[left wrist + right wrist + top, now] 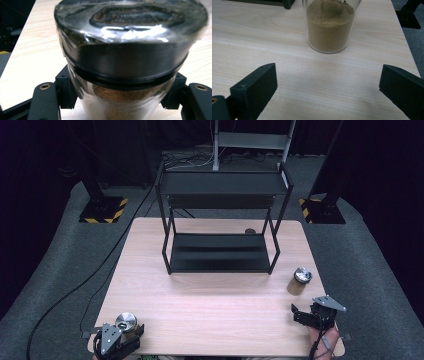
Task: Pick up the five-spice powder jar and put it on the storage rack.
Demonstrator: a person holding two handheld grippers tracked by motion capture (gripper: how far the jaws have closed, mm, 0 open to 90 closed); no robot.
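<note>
The left tongs (131, 334) are clamped on the upright jar (125, 62) at the bench's (210, 310) near-left corner, while the right tongs (328, 92) gape wide, the second jar (329, 25) standing straight ahead of them.

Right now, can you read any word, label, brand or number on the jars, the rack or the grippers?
None: no text can be read.
Left jar: black lid, clear wall, brown powder, no label.
Right jar: clear wall, tan powder, no label.
Rack: plain black.
Stand bases: yellow-black hazard stripes, no words.
</note>
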